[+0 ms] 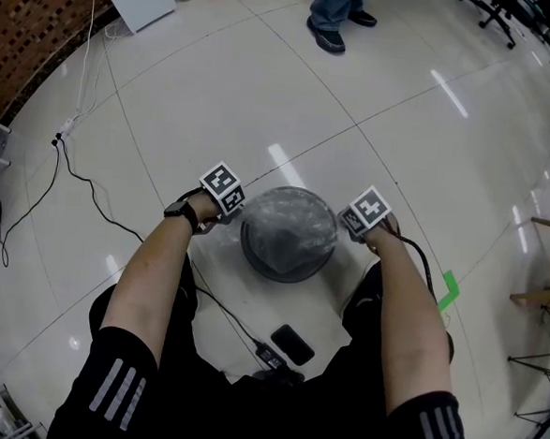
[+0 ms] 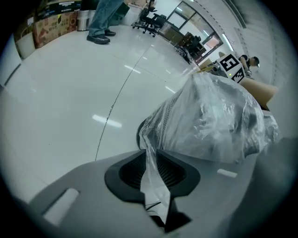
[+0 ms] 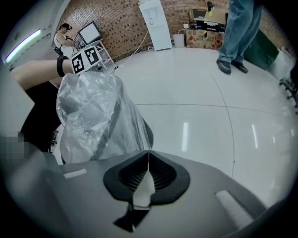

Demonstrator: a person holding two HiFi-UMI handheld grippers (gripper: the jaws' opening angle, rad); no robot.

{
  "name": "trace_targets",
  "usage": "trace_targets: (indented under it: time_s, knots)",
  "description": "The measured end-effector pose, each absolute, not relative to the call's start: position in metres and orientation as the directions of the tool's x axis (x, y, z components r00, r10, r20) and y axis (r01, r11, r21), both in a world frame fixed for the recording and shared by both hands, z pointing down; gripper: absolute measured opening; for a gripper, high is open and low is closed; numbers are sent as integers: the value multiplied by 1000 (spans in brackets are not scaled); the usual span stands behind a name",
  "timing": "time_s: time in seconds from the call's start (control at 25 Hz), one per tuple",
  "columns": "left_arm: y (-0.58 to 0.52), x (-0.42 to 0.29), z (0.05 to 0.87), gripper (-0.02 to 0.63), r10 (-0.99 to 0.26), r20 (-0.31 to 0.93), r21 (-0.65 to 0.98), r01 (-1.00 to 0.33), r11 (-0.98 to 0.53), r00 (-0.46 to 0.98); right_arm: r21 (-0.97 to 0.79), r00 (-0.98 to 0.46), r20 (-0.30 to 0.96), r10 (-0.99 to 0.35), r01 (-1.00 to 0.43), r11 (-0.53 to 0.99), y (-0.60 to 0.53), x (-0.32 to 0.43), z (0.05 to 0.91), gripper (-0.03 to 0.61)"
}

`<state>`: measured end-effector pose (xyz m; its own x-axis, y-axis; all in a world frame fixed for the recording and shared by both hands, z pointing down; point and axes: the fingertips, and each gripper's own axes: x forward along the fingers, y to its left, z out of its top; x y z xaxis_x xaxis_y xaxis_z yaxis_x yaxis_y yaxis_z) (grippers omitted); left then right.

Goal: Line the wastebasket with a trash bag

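Observation:
A round dark wastebasket (image 1: 286, 266) stands on the floor in front of me, with a translucent trash bag (image 1: 289, 226) puffed up over its mouth. My left gripper (image 1: 237, 219) is at the basket's left rim. Its jaws stand slightly apart, and a loose strip of bag film (image 2: 151, 172) runs between them up to the bag (image 2: 209, 121). My right gripper (image 1: 347, 230) is at the right rim, shut on a thin fold of the bag (image 3: 142, 188); its pads meet in a line. Each gripper view shows the other gripper's marker cube (image 2: 231, 65) (image 3: 86, 58) beyond the bag (image 3: 93, 116).
A person's feet (image 1: 331, 25) stand at the far side of the tiled floor. A cable (image 1: 89, 192) runs along the left, and a black device (image 1: 292, 344) lies between my legs. Green tape (image 1: 448, 290) and a wooden frame (image 1: 544, 270) are at the right.

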<state>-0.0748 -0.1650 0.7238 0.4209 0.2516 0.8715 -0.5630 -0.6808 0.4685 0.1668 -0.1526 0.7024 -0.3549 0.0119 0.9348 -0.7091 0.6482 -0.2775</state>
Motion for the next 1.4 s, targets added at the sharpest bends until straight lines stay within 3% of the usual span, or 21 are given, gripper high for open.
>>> trace_targets:
  time_s: [0.04,0.12,0.32,0.8,1.0,1.16,1.24,1.32,1.4]
  knots:
    - [-167,-78,724,77,235,882,447,-566,-693,408,-259,-354,935,-18,-717,647,-158,169,699,20]
    - [-176,-89,718,109,191,901,400,-574,-714,390,-233,-372,924,-85,-727,646,-172,174,689,107]
    - [-208,-112,679,189,27,900,319,-614,-722,436,-230,-441,878,-188,-731,642,-187,185,649,140]
    - [-230,-125,586,233,-151,865,191,-592,-783,479,8,-395,875,-279,-565,825,-195,171,569,163]
    - [-197,-108,549,232,-61,863,181,-419,-890,501,2,-490,847,-206,-383,924,-171,120,559,191]
    - [-150,-76,568,250,17,893,155,-271,-950,450,22,-435,887,-157,-299,954,-159,102,590,216]
    - [-132,-68,586,256,50,911,154,-225,-962,409,5,-413,901,-135,-300,954,-156,98,605,215]
    - [-117,-66,601,246,68,932,135,-169,-976,357,-9,-390,914,-115,-301,953,-150,99,614,146]
    - [-110,-70,606,134,42,953,81,-117,-990,301,-11,-371,923,-102,-292,956,-142,104,615,45]
